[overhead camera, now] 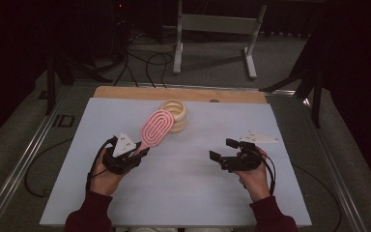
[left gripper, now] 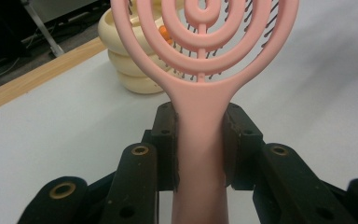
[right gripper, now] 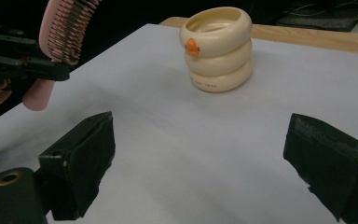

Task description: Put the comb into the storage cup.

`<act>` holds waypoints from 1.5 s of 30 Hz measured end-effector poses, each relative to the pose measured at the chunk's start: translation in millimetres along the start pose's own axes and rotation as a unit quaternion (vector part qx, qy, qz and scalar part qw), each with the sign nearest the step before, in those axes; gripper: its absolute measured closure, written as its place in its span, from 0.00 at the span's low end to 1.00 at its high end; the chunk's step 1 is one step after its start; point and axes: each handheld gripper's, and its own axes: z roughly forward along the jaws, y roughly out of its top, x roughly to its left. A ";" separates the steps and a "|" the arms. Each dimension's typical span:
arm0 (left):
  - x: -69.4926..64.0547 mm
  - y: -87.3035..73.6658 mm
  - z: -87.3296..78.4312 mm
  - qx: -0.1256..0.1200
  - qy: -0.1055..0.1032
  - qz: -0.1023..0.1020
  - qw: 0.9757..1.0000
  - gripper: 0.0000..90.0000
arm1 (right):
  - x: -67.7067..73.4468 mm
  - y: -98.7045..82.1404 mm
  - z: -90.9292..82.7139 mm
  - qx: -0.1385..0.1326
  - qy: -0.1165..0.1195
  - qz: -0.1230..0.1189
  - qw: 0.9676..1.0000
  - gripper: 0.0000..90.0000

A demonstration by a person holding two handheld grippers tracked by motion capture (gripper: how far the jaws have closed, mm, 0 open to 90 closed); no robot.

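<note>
A pink hairbrush point(overhead camera: 156, 127) with an open ringed back is held up off the table, its head tilted toward the cream cup. My left gripper point(left gripper: 199, 140) is shut on the pink hairbrush handle point(left gripper: 200, 154), both pads pressed against its sides. In the high view my left gripper point(overhead camera: 136, 152) is at the left of the white table top. A cream ribbed cup point(overhead camera: 174, 116) with an orange duck-bill mark point(right gripper: 192, 45) stands at the back middle. My right gripper point(overhead camera: 224, 149) hovers at the right, jaws wide apart with nothing between them; my right gripper point(right gripper: 198, 163) faces the cup.
The white table top point(overhead camera: 183, 188) has a wooden strip point(overhead camera: 125, 93) along its far edge. Metal rails run down both sides. Behind the table stand a white metal frame point(overhead camera: 212, 29) and loose black cables on the floor.
</note>
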 end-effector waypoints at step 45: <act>-23.9 5.6 16.1 0.009 -0.019 0.027 0.999 0.78 | 37.3 44.9 56.2 0.018 0.072 -0.004 0.997 0.10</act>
